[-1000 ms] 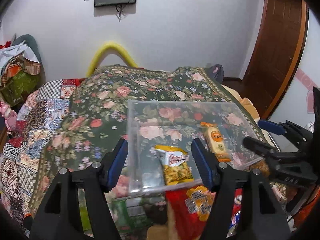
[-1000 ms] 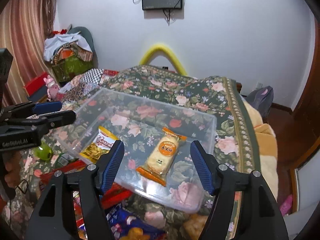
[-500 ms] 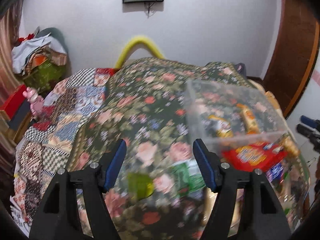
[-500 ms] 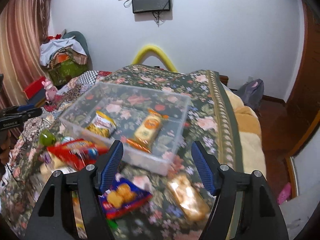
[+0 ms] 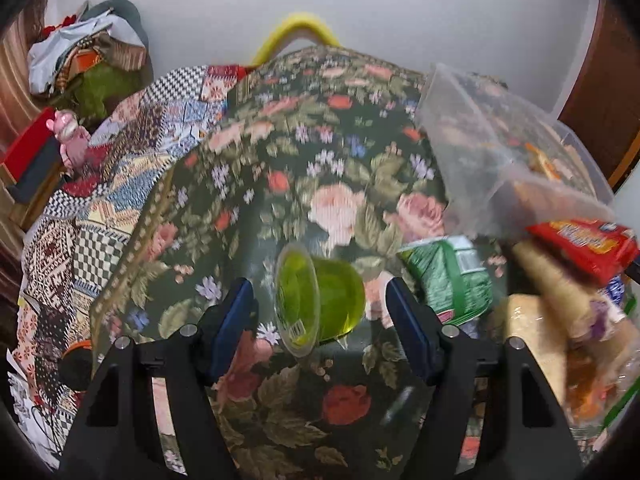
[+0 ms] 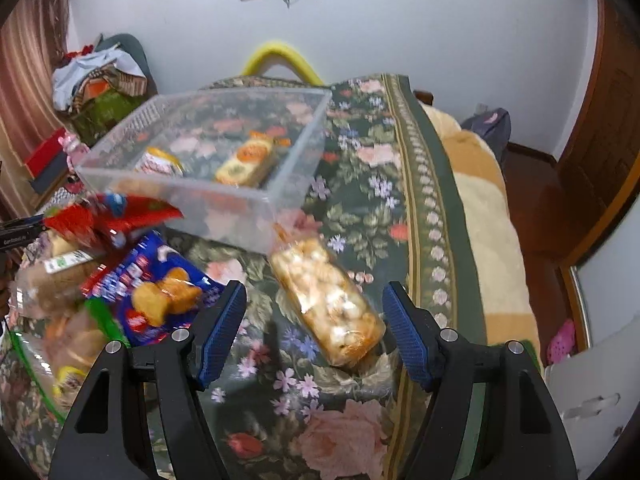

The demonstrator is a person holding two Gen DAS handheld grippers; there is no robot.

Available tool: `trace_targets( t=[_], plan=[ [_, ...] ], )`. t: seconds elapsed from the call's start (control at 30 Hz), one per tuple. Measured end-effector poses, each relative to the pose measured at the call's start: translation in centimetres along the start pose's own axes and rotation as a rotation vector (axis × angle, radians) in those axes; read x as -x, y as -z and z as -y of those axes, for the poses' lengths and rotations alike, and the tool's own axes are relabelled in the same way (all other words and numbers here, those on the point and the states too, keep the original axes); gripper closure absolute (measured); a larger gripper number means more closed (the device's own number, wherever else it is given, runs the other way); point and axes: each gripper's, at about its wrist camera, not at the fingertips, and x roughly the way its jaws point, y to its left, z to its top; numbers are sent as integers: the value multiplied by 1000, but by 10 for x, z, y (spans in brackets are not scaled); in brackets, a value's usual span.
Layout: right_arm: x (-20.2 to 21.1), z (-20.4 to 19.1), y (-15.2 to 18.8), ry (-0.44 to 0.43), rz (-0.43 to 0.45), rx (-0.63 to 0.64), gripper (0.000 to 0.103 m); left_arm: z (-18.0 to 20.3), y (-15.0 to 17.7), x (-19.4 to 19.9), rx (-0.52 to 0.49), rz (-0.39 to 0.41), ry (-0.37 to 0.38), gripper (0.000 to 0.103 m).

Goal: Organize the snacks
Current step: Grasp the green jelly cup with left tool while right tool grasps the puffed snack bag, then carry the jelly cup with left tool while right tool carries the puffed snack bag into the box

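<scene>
My left gripper (image 5: 320, 320) is open, its blue fingers on either side of a green jelly cup (image 5: 320, 300) lying on its side on the floral cloth. My right gripper (image 6: 314, 326) is open around a clear bag of orange puffed snacks (image 6: 326, 300). A clear plastic bin (image 6: 256, 200) holds a yellow bar (image 6: 246, 162) and a yellow packet (image 6: 160, 164); the bin also shows in the left wrist view (image 5: 480, 152). A red packet (image 6: 108, 216), a blue packet (image 6: 160, 284) and a green packet (image 5: 448, 276) lie in front of the bin.
A bread bag (image 5: 560, 312) lies at the right of the left wrist view. The floral table's right edge (image 6: 424, 220) drops to a beige blanket (image 6: 488, 216). A patchwork cloth (image 5: 100, 200) lies to the left. A clothes pile (image 6: 100, 76) sits far left.
Both grippers have dropped closer to the cloth. The left one swung left from the bin to the jelly cup; the right one moved right to the puffed snack bag.
</scene>
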Motion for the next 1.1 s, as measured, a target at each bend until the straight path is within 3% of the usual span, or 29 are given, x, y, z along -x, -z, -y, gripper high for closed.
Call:
trace_targets(
  t=[0.13, 0.23, 0.4, 0.43, 0.77, 1.1],
  plan=[
    [-14, 3, 2, 12, -26, -5, 36, 2, 4, -15, -11, -10, -18, 36],
    [-22, 6, 4, -6, -39, -21, 39, 3, 5, -21, -12, -3, -19, 49],
    [-27, 9, 9, -53, -51, -51, 70, 3, 4, -22, -19, 34, -24, 55],
    [-26, 9, 10, -64, -52, -56, 72, 5, 4, -21, -27, 39, -26, 57],
    [-11, 0, 14, -89, -15, -58, 73, 13, 6, -2, -49, 71, -3, 63],
    [18, -2, -2, -110, 64, -63, 73, 27, -2, 35, -67, 135, 17, 63]
  ],
)
